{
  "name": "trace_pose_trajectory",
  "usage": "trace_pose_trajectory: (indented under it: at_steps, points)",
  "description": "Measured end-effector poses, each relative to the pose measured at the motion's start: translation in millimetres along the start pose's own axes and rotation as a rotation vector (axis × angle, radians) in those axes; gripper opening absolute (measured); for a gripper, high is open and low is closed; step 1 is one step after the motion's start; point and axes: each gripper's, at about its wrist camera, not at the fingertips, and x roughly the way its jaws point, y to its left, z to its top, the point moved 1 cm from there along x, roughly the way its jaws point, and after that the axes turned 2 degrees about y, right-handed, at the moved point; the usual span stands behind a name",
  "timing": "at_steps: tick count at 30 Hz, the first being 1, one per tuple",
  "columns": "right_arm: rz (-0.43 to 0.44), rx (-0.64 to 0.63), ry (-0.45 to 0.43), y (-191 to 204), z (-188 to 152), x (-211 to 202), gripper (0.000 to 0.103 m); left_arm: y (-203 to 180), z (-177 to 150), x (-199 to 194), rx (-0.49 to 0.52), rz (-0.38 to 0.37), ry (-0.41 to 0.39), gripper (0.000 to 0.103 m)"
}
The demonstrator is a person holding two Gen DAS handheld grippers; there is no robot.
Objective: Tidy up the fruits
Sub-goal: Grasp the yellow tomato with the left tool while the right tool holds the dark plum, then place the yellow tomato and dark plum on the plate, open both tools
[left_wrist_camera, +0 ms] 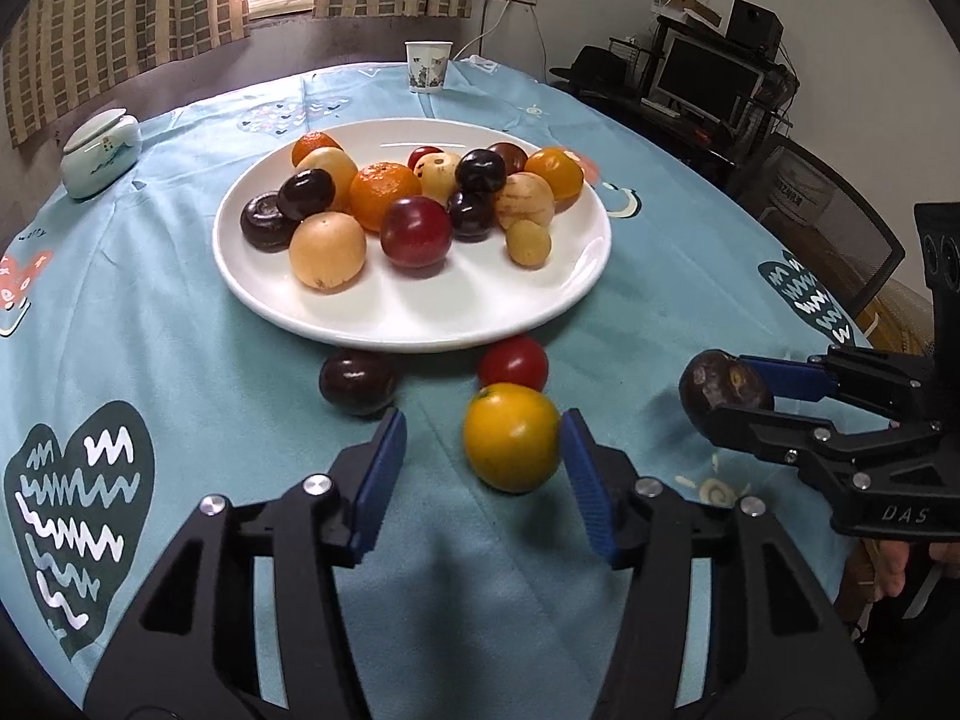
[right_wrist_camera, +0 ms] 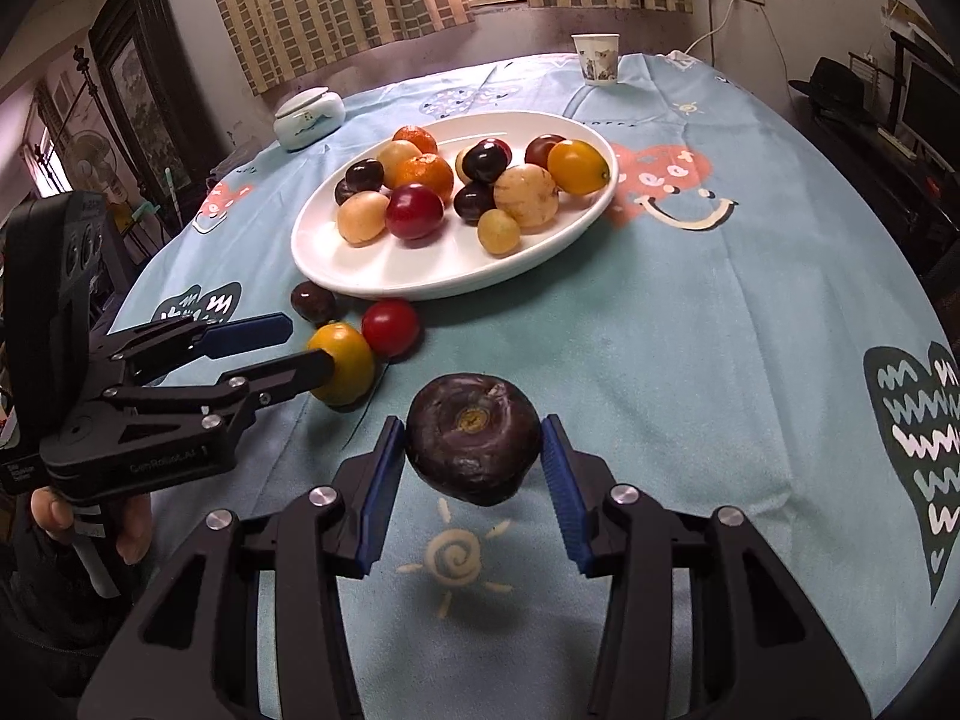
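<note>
A white plate [left_wrist_camera: 408,324] [right_wrist_camera: 420,282] holds several fruits: orange, dark purple, red and pale yellow. In front of it on the blue cloth lie a dark plum [left_wrist_camera: 357,381] [right_wrist_camera: 313,302] and a red fruit [left_wrist_camera: 513,363] [right_wrist_camera: 390,327]. A yellow-orange fruit [left_wrist_camera: 511,438] [right_wrist_camera: 342,369] sits on the cloth between the jaws of my left gripper [left_wrist_camera: 483,426] [right_wrist_camera: 306,343]. It touches the right pad and a gap separates it from the left pad, so the gripper is open. My right gripper [right_wrist_camera: 473,426] [left_wrist_camera: 729,391] is shut on a wrinkled dark purple fruit [right_wrist_camera: 471,444] [left_wrist_camera: 720,390], held just above the cloth.
A paper cup [left_wrist_camera: 428,66] [right_wrist_camera: 595,59] stands at the table's far edge and a lidded ceramic jar [left_wrist_camera: 101,151] [right_wrist_camera: 309,117] at the far left. A mesh chair [left_wrist_camera: 828,222] and a desk with a monitor stand beyond the right edge. A person's hand [right_wrist_camera: 54,516] holds the left gripper's handle.
</note>
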Motion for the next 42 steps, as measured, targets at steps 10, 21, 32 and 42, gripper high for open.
trace_pose_trajectory:
  at_steps: [10,21,32,42]
  points:
    - [0.006,0.029,-0.014,-9.2,3.0,-6.6,0.047,-17.8,-1.3,9.1,0.017,-0.023,0.017,0.039]
    - [-0.016,0.009,0.083,-12.4,-2.9,26.3,0.047,-19.2,-6.0,18.7,0.016,-0.01,0.064,0.04]
    - [0.009,0.014,0.046,-7.4,2.0,19.4,0.047,-15.8,-5.6,0.9,-0.005,-0.018,-0.011,0.039]
    - [0.03,-0.057,0.002,9.7,46.3,18.1,0.047,10.6,22.0,-29.6,-0.051,0.011,-0.087,0.04]
